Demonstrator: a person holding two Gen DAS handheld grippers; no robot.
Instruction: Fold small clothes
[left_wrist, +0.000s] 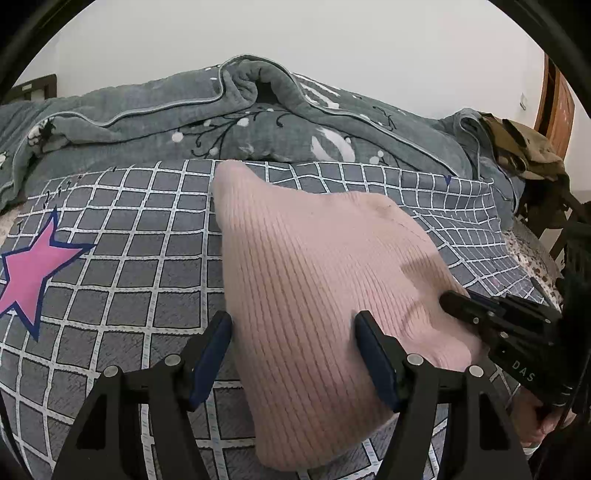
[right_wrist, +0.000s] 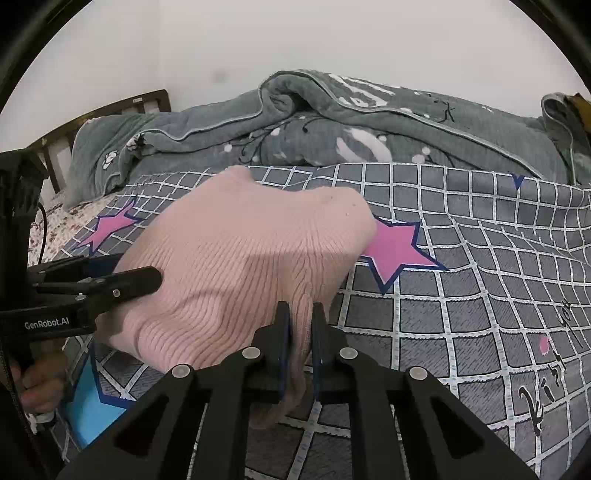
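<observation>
On the grid-patterned bedsheet (left_wrist: 122, 258), the pink ribbed knit garment (left_wrist: 306, 295) lies as a partly bunched panel, its long axis running from the near edge of the sheet toward the grey blanket (left_wrist: 258, 122) at the far side. The near edge of the garment is lifted off the sheet; the far corners appear to rest on it.

The right gripper (right_wrist: 300, 314) stands at the garment's near right edge with its jaws nearly closed, a gathered fold of knit pinched between them. The left gripper (left_wrist: 291, 325) stands at the garment's near left portion with its jaws spread wide; one finger sits over the knit, the other just beside its left edge, and nothing is clamped. The left gripper is therefore the free one, and the coming move likely turns on it closing on the near left edge so that both near corners can travel along the long axis toward the blanket.

Relative to the garment: one pink star print (right_wrist: 397, 251) lies touching its right side, another pink star (left_wrist: 29, 273) well apart to its left. The blanket forms a raised ridge beyond the far edge and limits forward travel. An olive-brown cloth item (left_wrist: 524, 147) lies far right of the garment, clear of the fold path
</observation>
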